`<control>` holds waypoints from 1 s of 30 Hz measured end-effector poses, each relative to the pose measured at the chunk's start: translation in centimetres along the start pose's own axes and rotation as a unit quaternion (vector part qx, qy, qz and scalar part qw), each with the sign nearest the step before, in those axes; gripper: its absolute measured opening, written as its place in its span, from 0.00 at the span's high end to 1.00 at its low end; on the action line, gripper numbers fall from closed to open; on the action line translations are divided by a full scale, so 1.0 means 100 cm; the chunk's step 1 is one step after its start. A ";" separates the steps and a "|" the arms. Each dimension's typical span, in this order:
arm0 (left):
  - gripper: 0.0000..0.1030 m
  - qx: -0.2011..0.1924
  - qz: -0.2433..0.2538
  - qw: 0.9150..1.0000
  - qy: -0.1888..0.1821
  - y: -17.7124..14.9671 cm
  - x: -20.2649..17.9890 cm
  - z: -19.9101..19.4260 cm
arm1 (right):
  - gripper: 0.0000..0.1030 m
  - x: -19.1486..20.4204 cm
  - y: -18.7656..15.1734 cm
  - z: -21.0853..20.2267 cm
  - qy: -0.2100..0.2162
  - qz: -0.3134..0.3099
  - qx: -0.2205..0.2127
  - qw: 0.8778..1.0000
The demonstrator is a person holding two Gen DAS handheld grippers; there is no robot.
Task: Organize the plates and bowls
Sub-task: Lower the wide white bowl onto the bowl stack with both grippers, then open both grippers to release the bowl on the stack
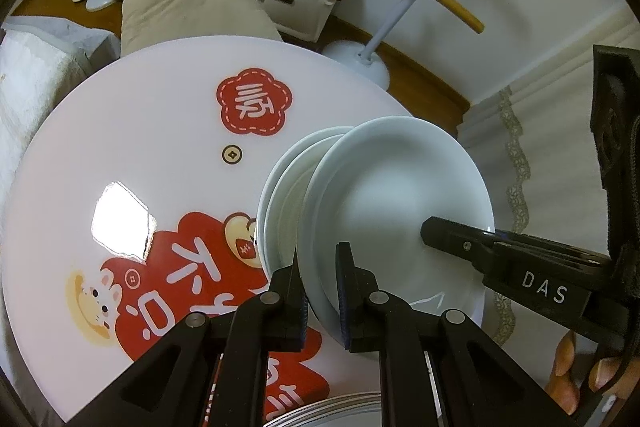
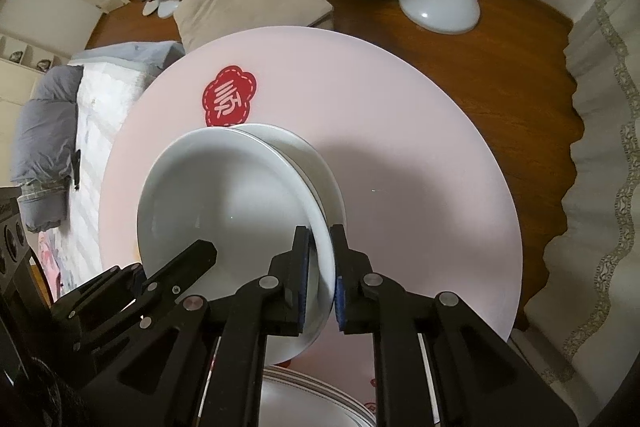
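While you hold both tools steeply down over the round pink table (image 2: 420,131), each one pinches the rim of the same white plate (image 1: 400,187); your left gripper (image 1: 322,301) has its jaws closed on the near edge of that plate, blue pads pressed to either face; your right gripper (image 2: 320,281) is likewise clamped on the opposite edge, the rim sitting between its pads. That plate hangs tilted just above a stack of white plates (image 1: 280,195) resting on the table, its far edge close to the stack; whether it touches the stack you cannot tell. At the bottom of both views, the rim of a plate with grey rings (image 2: 320,395) lies on the table below your tools. Your fingers (image 1: 568,367) show at the lower right of the left view, wrapped round the right tool's handle.
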State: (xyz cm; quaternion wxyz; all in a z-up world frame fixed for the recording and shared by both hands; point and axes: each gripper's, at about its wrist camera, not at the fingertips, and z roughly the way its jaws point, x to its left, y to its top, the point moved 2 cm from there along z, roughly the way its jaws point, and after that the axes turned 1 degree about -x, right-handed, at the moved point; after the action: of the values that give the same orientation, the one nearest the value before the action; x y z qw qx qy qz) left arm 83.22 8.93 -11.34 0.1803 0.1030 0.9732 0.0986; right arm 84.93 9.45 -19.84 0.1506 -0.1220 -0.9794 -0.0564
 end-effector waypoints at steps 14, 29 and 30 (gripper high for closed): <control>0.91 0.005 -0.006 1.000 -0.001 -0.001 0.004 -0.001 | 0.83 0.021 -0.002 0.000 -0.082 -0.048 -0.007 0.995; 0.90 0.004 -0.011 1.000 0.000 0.003 0.004 -0.001 | 0.76 0.003 -0.006 0.009 -0.053 0.000 0.005 0.999; 0.90 0.004 -0.012 1.000 0.001 0.003 0.004 -0.002 | 0.72 0.002 -0.006 0.008 -0.050 0.005 0.004 0.999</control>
State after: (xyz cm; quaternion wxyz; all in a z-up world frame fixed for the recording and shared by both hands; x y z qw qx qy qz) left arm 82.89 9.32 -11.24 0.1799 0.0923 0.9749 0.0930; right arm 84.41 9.05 -20.60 0.1022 -0.1285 -0.9853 -0.0460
